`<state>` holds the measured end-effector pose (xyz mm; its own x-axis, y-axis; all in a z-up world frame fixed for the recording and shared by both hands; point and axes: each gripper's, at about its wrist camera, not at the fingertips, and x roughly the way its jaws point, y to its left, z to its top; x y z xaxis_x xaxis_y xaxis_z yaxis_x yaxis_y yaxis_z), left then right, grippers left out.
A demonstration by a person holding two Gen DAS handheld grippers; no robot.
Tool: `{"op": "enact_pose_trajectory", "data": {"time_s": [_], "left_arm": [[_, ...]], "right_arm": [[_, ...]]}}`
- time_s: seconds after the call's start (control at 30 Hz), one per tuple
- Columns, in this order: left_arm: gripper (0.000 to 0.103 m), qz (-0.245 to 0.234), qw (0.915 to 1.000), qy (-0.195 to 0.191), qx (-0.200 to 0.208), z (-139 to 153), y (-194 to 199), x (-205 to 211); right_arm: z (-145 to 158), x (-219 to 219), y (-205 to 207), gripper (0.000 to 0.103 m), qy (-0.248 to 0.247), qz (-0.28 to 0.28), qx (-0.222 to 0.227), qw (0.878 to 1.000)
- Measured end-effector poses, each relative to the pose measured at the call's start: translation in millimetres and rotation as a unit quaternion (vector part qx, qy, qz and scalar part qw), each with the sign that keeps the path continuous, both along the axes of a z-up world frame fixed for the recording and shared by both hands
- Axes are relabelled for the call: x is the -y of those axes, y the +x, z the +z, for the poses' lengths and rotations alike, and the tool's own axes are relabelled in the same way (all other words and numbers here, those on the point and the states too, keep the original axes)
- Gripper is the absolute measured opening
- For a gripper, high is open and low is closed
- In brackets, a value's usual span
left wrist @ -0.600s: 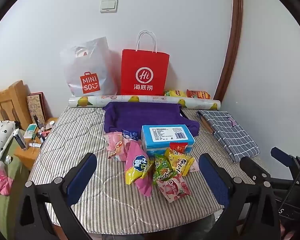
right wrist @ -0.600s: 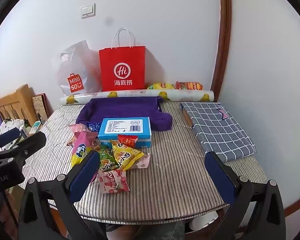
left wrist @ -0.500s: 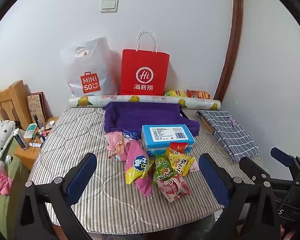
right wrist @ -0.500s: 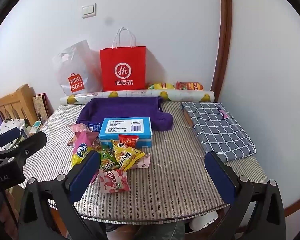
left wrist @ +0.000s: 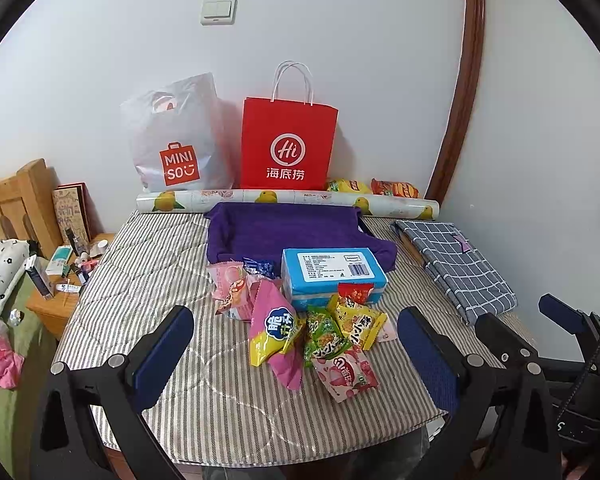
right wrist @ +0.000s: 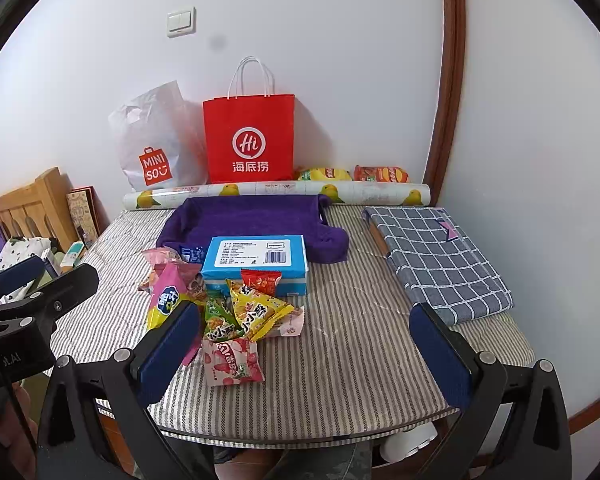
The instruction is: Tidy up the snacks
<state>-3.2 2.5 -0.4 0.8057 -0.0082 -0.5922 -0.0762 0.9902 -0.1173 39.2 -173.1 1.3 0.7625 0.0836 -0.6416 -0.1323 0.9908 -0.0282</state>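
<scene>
A pile of snack packets lies on the striped tabletop (left wrist: 140,280): a pink-and-yellow packet (left wrist: 274,328), a green one (left wrist: 324,332), a yellow one (left wrist: 356,320) and a strawberry-print one (left wrist: 346,372). Behind them is a blue box (left wrist: 332,272) with a small red packet (left wrist: 354,292) against its front. A purple fabric tray (left wrist: 284,232) sits further back. My left gripper (left wrist: 295,314) is open above the near edge, with the pile lying beyond it. My right gripper (right wrist: 304,310) is open too and holds nothing; the pile (right wrist: 240,320) lies by its left finger.
A red paper bag (left wrist: 288,144) and a white plastic bag (left wrist: 176,140) lean on the back wall behind a printed roll (left wrist: 288,200). Two chip bags (left wrist: 394,188) lie at the back right. A folded checked cloth (right wrist: 440,256) covers the right side. A bedside shelf (left wrist: 60,280) stands left.
</scene>
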Motion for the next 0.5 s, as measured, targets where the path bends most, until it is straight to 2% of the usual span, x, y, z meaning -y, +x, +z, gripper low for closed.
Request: {"op": "enact_pose_trajectory", "data": {"time_s": [0.5], "left_arm": [[0.103, -0.001, 1.0, 0.004, -0.005, -3.1, -0.4, 7.1]], "right_arm": [[-0.6, 1.6, -2.1, 0.103, 0.001, -0.002, 0.001, 1.0]]}}
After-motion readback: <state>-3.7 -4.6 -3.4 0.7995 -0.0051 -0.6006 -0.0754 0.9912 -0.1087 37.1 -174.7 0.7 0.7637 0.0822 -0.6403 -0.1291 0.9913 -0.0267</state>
